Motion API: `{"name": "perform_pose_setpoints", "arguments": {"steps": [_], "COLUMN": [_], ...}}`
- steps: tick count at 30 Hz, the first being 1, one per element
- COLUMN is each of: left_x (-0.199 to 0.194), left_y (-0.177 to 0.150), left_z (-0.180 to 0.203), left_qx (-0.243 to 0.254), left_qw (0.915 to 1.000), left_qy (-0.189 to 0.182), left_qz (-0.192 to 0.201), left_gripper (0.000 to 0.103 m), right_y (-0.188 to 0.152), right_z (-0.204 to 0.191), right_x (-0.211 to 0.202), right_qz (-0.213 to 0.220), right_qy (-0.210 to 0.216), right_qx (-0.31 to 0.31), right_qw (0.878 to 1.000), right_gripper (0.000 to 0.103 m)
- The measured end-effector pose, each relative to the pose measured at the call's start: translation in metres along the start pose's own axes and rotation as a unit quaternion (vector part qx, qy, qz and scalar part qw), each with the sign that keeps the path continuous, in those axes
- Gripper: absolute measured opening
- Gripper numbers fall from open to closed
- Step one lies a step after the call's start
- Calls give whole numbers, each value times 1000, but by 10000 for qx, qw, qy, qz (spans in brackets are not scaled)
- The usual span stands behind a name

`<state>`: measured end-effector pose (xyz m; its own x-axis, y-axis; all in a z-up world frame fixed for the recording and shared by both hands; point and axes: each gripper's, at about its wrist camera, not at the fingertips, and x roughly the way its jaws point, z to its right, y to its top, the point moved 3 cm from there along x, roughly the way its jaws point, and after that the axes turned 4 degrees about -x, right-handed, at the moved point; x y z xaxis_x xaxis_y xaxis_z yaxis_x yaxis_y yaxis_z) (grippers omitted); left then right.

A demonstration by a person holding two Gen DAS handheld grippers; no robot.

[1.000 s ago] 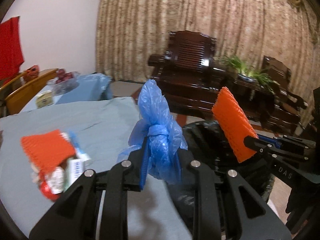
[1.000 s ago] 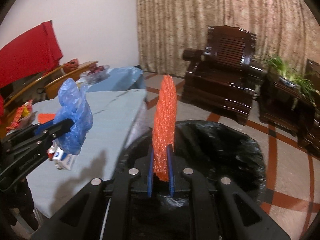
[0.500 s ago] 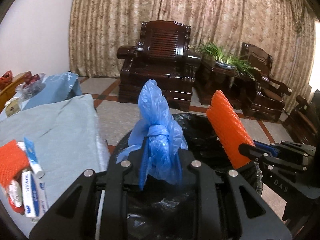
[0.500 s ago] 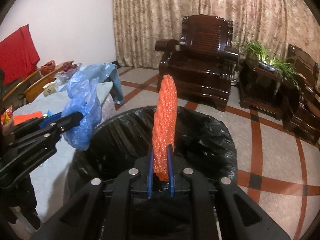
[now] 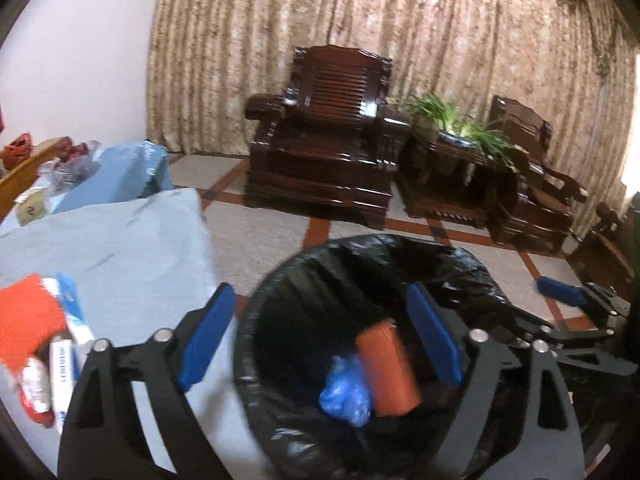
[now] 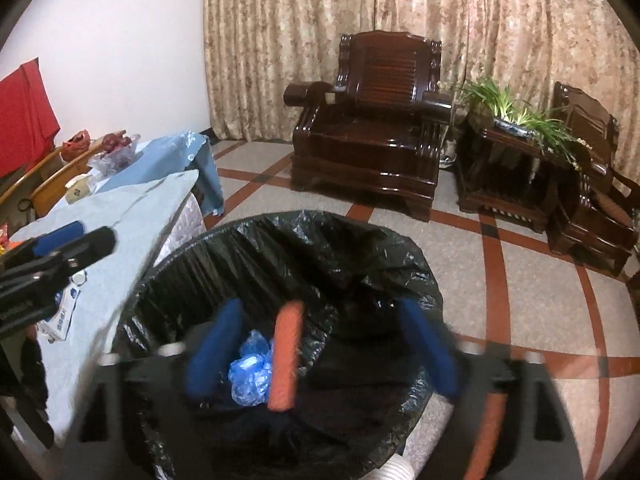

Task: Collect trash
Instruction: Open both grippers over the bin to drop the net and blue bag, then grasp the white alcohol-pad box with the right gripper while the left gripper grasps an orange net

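Observation:
A bin lined with a black bag stands beside the table. A crumpled blue plastic bag and an orange foam net are inside the bin, blurred. My left gripper is open and empty over the bin's near rim. My right gripper is open and empty above the bin; it also shows in the left wrist view. The left gripper shows in the right wrist view.
A table with a light blue cloth holds an orange net, small boxes and wrappers at its near left. Dark wooden armchairs and a plant stand stand before the curtain.
Both grippers opened over the bin. The blue bag and the orange net left the jaws and now sit inside the black bag.

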<state>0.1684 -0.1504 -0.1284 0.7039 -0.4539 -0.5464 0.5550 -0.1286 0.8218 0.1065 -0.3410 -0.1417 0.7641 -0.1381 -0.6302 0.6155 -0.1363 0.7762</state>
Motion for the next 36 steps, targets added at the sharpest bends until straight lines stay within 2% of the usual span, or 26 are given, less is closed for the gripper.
{"name": "perform_pose_setpoints", "arguments": {"steps": [3, 11, 22, 31, 36], "left_x": [-16, -75, -146, -170, -173], "left_y": [5, 1, -21, -50, -61], "left_z": [-21, -85, -177, -235, -258], "left_qx": [-58, -354, -787, -1104, -1188], "left_qw": [9996, 9934, 9719, 9579, 9533], "left_qy": [248, 1044, 2164, 2625, 2760], "left_qz": [98, 324, 493, 376, 290], "left_gripper": [90, 92, 92, 92, 92], "right_y": [7, 25, 34, 17, 9], "right_z": [-10, -67, -165, -244, -282], "right_x": [-5, -14, -7, 10, 21], "right_qz": [107, 353, 433, 319, 169], "right_qy": [116, 675, 1409, 1819, 2035], "right_qx": [-14, -251, -689, -990, -1024], "right_qw": [9999, 9968, 9867, 9778, 9736], "right_gripper": [97, 97, 97, 97, 97]}}
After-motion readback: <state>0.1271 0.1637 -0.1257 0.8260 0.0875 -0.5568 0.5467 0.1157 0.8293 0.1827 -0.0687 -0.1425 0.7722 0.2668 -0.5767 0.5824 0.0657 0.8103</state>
